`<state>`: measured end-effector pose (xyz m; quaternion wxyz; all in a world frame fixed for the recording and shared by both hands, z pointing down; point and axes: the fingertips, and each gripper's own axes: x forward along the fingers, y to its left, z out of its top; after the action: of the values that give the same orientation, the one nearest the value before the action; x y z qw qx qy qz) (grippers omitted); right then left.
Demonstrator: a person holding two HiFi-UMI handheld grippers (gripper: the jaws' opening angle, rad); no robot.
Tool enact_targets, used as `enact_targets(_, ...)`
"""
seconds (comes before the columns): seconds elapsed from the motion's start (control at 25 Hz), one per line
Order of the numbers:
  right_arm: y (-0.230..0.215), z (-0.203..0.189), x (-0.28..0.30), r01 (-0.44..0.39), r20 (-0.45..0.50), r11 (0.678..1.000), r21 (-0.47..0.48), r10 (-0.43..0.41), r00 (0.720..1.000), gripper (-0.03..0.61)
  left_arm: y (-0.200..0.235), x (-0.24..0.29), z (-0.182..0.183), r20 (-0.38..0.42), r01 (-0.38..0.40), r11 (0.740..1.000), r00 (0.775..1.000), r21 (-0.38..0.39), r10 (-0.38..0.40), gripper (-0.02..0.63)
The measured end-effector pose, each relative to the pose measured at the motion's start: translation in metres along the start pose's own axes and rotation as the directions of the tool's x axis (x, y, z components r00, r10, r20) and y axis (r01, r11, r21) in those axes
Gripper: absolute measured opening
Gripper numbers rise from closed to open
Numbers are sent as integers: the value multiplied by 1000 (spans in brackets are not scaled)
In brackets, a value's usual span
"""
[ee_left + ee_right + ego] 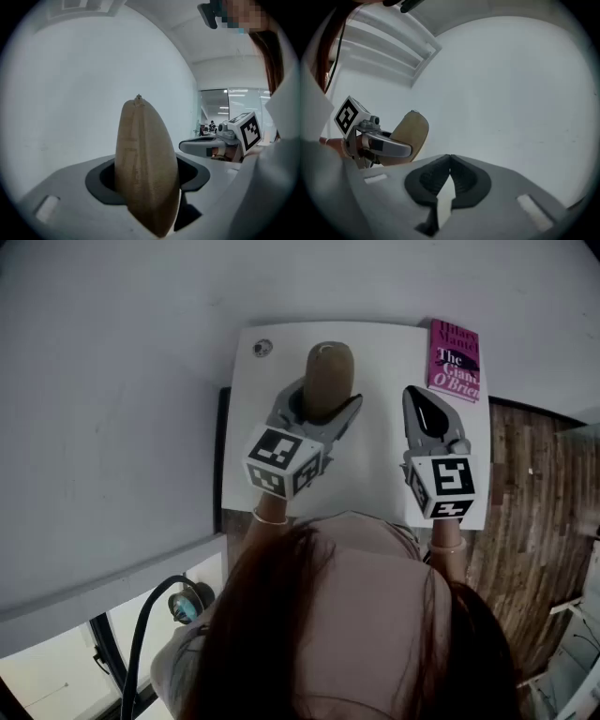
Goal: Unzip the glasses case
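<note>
Dark hair and a pale pink top fill the bottom of the head view, and both forearms reach forward from there over a white rectangular table (375, 465). The left gripper (323, 401) is clamped on a tan, oval fabric glasses case (330, 371) over the far middle of the table; its dark pads press the case's lower sides, and the case stands on end with a small zip pull (138, 97) at its top tip. Whether the case touches the table is not clear. The right gripper (414, 395) hovers over the table's right part, apart from the case, with its jaws pressed together on nothing. A magenta paperback book (455, 360) lies at the table's far right corner, and a small round grey object (262, 348) at its far left corner. Brown wood-plank flooring (525, 484) lies right of the table, and a plain pale wall rises beyond it.
</note>
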<state>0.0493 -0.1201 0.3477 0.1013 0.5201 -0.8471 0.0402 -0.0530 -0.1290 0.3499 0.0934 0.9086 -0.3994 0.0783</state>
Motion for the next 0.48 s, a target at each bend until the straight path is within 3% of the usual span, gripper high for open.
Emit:
enact_targets(0.16, -1, 1, 0, 7, 3, 1000, 4, -7, 1000, 3, 3, -2, -2, -14, -22, 1000, 1000, 22, 22, 288)
enact_targets(0.48, -2, 4, -1, 8, 16, 999, 50, -9, 1000, 3, 4, -3, -1, -19, 5, 1000, 1000, 20, -5, 288)
